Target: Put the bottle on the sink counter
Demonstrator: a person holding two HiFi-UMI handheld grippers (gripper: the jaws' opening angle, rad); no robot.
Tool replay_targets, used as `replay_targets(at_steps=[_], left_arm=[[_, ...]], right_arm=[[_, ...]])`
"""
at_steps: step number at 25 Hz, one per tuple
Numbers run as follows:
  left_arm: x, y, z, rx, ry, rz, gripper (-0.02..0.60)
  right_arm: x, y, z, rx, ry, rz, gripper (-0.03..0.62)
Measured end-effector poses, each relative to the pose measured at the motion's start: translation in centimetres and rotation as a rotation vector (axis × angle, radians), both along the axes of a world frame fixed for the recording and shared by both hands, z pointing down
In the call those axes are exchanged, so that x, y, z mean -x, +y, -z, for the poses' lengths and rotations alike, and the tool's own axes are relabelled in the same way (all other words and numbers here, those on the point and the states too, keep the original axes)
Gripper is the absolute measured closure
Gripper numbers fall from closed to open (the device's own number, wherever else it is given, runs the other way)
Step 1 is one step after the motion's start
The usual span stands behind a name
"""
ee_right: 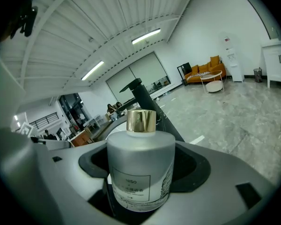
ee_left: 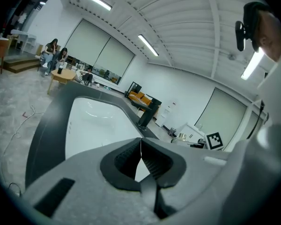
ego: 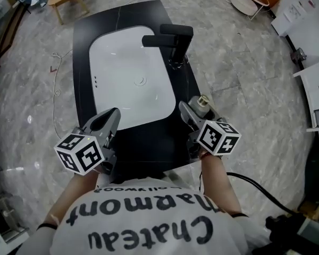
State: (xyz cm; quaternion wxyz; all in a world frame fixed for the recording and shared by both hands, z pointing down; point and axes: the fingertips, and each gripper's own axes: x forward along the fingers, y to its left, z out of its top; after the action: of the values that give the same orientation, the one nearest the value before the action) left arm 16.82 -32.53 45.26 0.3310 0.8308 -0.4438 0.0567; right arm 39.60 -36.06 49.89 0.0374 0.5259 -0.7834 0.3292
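Right gripper [ee_right: 141, 182] first: my jaws are clamped on the bottle [ee_right: 140, 165], dark pads pressed to either side of its body, and it stands upright between them. It's a squat round cylinder of frosted, milky glass with a printed label low on the front, topped by a short shiny gold cap [ee_right: 141, 120]. Smooth glass in rubbery pads will likely slip if I tip it, so level is the word.

Left gripper [ee_left: 140, 146]: jaws closed tip to tip, ribbed pads meeting on nothing at all. It hangs over the near left part of the counter, out of the way.

From the head view, the bottle sits right at the near right edge of the sink counter [ego: 149, 147]. Whether its base touches the top yet, I can't tell. The counter is flat, glossy black, with a white oval-cornered basin [ego: 122, 73] sunk in it and a boxy black faucet [ego: 173, 39] on the right side.

To do this well, I'd bring the bottle inward onto the bare black strip, well clear of edge and basin. Lower it straight, feel the base seat, then part the jaws.
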Motion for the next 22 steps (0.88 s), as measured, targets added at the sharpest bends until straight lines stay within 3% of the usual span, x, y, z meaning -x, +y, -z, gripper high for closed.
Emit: replay_targets(at_steps=[8, 16, 22], left_arm=[[1.8, 0.5, 0.5, -0.009, -0.006, 0.05, 0.566], [2.1, 0.3, 0.5, 0.001, -0.007, 0.039, 0.566], [1.3, 0.1, 0.4, 0.001, 0.02, 0.008, 0.566]], right_arm=[[0.2, -1.2, -1.9, 0.008, 0.11, 0.018, 0.25], [1.0, -1.6, -2.0, -0.022, 0.281, 0.07, 0.25], [0.8, -1.5, -2.3, 0.018, 0.243, 0.056, 0.25]])
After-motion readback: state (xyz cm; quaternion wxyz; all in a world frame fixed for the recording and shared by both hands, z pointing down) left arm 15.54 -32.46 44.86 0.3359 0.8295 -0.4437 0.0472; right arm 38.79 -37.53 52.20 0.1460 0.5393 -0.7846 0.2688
